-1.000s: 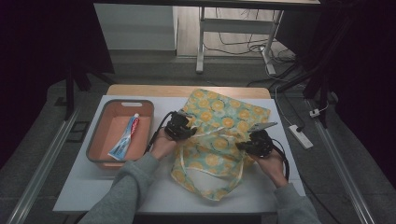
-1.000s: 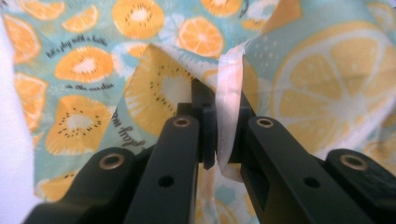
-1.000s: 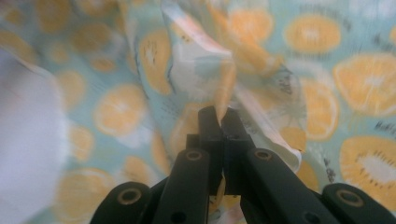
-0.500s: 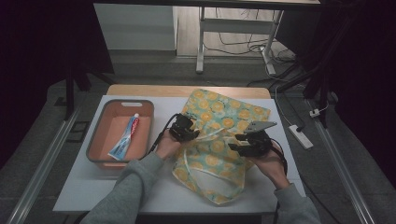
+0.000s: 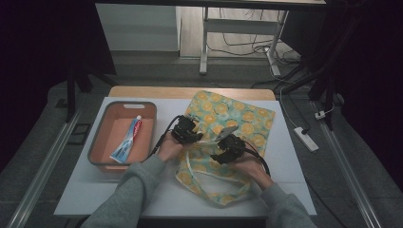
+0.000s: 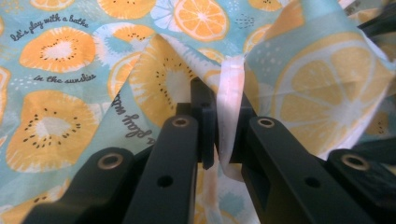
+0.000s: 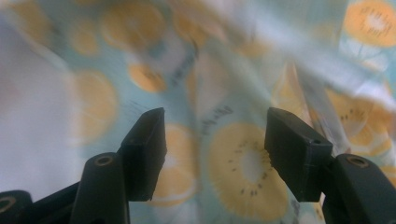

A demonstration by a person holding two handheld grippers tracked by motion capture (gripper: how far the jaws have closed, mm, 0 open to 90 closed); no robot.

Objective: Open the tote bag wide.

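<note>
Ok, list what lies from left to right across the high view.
Orange tray → toothpaste tube → left tongs, shut on the bag's white strap → right tongs, open → white power strip.

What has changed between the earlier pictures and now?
The right tongs moved left over the fruit-print bag, toward the left tongs. Their jaws have just been opening and now stand apart with nothing between them. The left tongs stayed shut on the bag's white strap. The toothpaste still lies in the orange tray.
</note>
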